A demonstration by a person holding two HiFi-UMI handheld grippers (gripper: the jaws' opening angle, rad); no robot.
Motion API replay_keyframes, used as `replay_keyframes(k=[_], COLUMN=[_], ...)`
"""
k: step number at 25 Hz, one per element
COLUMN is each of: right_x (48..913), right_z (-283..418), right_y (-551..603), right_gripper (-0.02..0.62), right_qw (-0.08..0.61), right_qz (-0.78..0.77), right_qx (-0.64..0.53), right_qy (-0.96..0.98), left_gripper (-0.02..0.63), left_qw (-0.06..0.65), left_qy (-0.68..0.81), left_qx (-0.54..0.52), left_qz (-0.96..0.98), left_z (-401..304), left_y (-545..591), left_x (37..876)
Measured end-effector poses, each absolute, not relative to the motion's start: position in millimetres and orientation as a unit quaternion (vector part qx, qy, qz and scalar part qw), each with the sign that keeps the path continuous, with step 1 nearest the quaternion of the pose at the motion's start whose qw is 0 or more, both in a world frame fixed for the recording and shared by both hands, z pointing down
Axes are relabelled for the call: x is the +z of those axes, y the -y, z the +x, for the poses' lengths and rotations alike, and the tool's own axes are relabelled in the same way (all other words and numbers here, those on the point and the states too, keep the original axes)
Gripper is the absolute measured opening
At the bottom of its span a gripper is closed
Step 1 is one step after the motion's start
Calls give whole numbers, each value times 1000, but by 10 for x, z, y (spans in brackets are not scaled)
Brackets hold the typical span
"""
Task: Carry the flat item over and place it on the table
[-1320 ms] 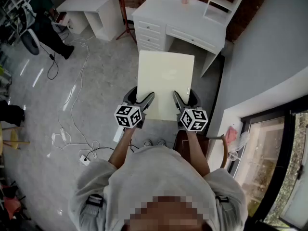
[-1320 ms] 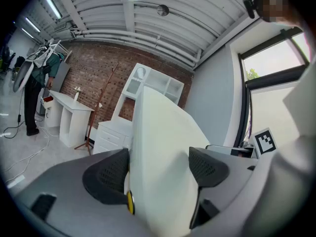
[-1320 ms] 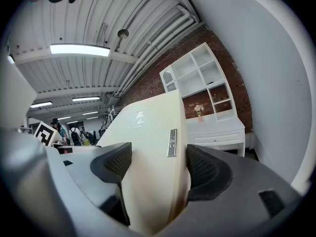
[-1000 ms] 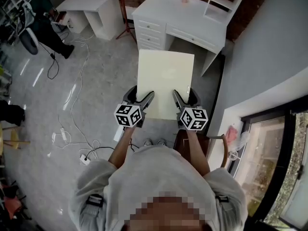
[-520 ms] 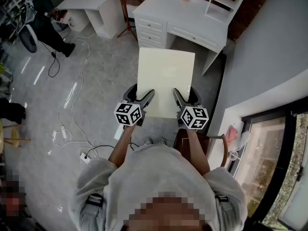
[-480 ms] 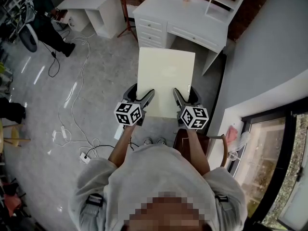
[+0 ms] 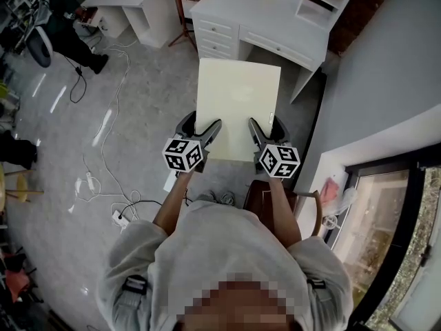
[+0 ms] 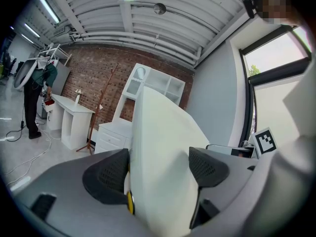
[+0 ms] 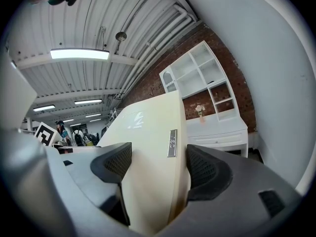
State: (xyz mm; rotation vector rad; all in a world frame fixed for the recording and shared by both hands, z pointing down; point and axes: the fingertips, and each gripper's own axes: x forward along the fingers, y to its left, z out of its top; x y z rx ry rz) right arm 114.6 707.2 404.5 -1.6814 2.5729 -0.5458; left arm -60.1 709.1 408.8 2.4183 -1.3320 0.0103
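**Cream panel carried in both tongs, short of the white surface**

Head view: both forearms reach straight forward from the person's chest, roughly parallel, with the marker cubes facing up. The left tongs (image 7: 198, 127) and the right tongs (image 7: 267, 128) sit side by side at the same height. Each grips the near edge of the flat panel (image 7: 238, 105), one close to each near corner. The panel is cream and rectangular. It lies about level and stretches away from the person, above the grey floor (image 7: 124, 136). Its far edge lies close to the front of the white surface (image 7: 255, 12), which has drawers. The view does not show whether the two touch.

Left gripper view: the left tongs (image 8: 160, 169) are clamped on the panel (image 8: 158, 132). A dark ribbed pad (image 8: 108, 174) presses on each face. The panel fills the gap and runs forward, edge-on, toward the white surface (image 8: 116, 132) by the brick wall.

Right gripper view: the right tongs (image 9: 158, 169) are likewise closed on the panel (image 9: 143, 152), with a pad (image 9: 205, 172) against each side. A small metal plate (image 9: 172, 143) shows on the panel's edge, just beyond the pads. The white surface (image 9: 219, 130) stands ahead to the right.
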Motion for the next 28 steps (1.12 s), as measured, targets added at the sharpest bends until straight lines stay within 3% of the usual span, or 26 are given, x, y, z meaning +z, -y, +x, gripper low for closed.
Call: replay_keyframes(k=[16, 28], right_x=[4202, 4242], right_z=[1273, 1249], right_y=[-6807, -5896], right_gripper=[365, 362], right_qw=[2, -8], right_qz=[-534, -547], right_qx=[-184, -174], right_qy=[-825, -819], left_gripper=[383, 383], left_qw=[200, 205], left_qy=[480, 469], left_qx=[7, -3], left_qz=[854, 859], left_z=[-471, -490], left_y=[-6850, -5896], left_x=[4253, 4350])
